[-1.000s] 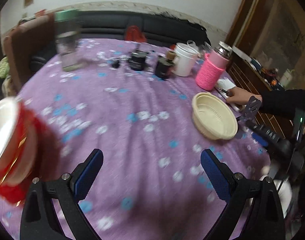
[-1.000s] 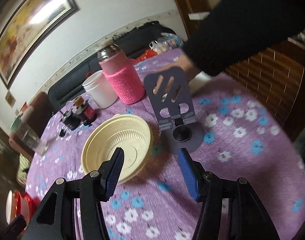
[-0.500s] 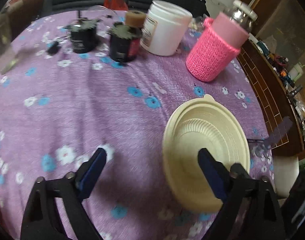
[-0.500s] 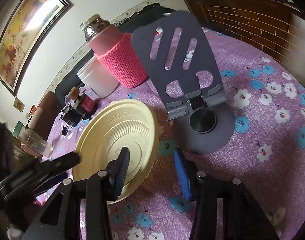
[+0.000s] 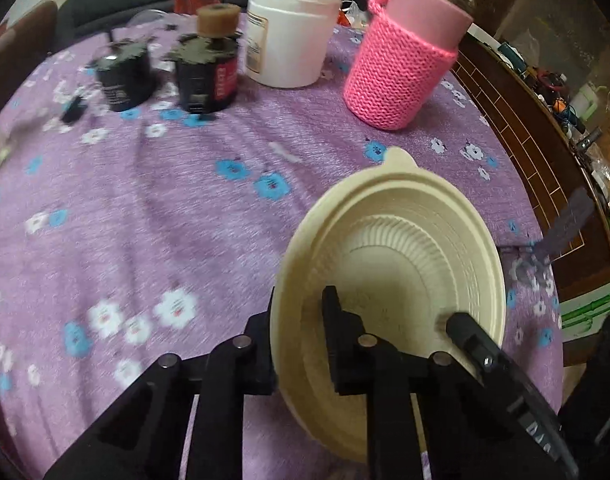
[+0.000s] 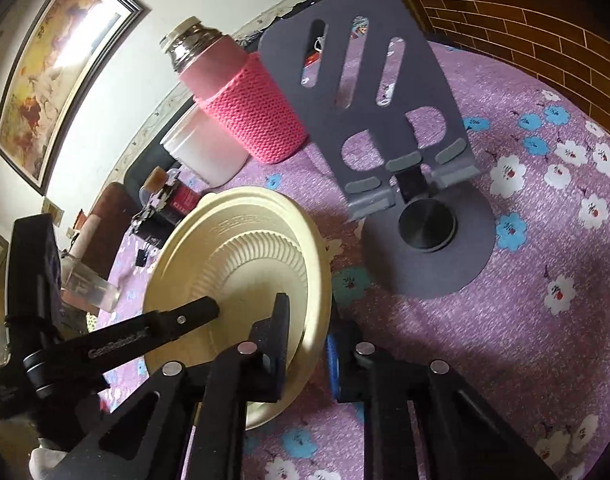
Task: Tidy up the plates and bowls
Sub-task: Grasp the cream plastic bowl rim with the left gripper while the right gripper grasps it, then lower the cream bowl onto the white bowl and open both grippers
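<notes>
A cream ribbed plastic bowl [image 5: 389, 264] sits on the purple flowered tablecloth [image 5: 165, 216]. My left gripper [image 5: 299, 312] is shut on the bowl's near left rim, one finger inside and one outside. In the right wrist view the same bowl [image 6: 241, 264] is gripped at its right rim by my right gripper [image 6: 307, 332], with the rim between the two fingers. The right gripper's finger also shows inside the bowl in the left wrist view [image 5: 465, 332]. The left gripper shows at the left of the right wrist view [image 6: 193, 312].
A pink knit-sleeved flask [image 5: 401, 68], a white jar [image 5: 289, 36] and two dark ink bottles [image 5: 205, 72] stand behind the bowl. A grey phone stand [image 6: 393, 132] stands just right of the bowl. A wooden cabinet [image 5: 545, 128] lies beyond the table's right edge.
Both grippers moved in to the bowl and closed on its rim, left on one side and right on the opposite side. The red bowl at the left is out of view.
</notes>
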Demonstrator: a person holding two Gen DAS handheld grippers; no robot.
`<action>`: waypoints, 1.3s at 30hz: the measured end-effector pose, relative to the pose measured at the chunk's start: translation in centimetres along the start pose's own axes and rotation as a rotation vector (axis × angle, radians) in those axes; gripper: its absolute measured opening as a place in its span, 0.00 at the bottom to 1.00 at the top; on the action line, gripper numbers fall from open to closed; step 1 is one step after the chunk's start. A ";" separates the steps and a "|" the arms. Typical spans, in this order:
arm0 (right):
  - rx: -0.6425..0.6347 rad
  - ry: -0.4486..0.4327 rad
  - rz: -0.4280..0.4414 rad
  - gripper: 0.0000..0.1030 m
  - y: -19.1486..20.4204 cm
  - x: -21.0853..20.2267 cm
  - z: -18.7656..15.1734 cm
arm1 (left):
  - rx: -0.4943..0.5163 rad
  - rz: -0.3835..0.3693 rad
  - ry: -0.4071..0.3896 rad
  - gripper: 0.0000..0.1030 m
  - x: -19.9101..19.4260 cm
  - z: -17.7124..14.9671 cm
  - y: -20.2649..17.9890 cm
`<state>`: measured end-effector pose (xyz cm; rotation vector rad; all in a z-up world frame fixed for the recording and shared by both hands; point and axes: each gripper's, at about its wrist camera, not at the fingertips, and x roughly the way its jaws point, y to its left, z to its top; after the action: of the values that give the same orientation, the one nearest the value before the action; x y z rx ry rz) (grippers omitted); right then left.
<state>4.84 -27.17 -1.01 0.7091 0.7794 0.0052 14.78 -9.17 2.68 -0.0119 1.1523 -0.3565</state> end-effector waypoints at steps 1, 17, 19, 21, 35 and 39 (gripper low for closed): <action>-0.009 0.002 0.018 0.15 0.4 -0.1 -0.2 | 0.010 0.017 -0.006 0.17 -0.6 -0.4 0.2; -0.294 0.028 0.351 0.16 17.0 -6.0 -7.5 | -0.112 0.234 -0.300 0.16 -20.7 -11.5 10.8; -0.357 0.036 0.375 0.16 20.3 -6.6 -8.8 | -0.154 0.252 -0.327 0.16 -23.2 -12.5 13.3; -0.412 0.064 0.404 0.16 23.7 -6.7 -10.1 | -0.192 0.269 -0.346 0.16 -25.2 -13.9 15.6; -0.578 0.278 0.357 0.16 38.0 0.4 -18.3 | -0.435 0.364 -0.314 0.20 -26.8 -16.7 30.1; -0.571 0.316 0.308 0.16 38.2 2.2 -18.7 | -0.436 0.372 -0.296 0.23 -25.8 -16.4 30.7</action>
<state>3.81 13.74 10.76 0.2756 0.9070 0.6094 -0.77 29.94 13.05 -0.2222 0.8954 0.2254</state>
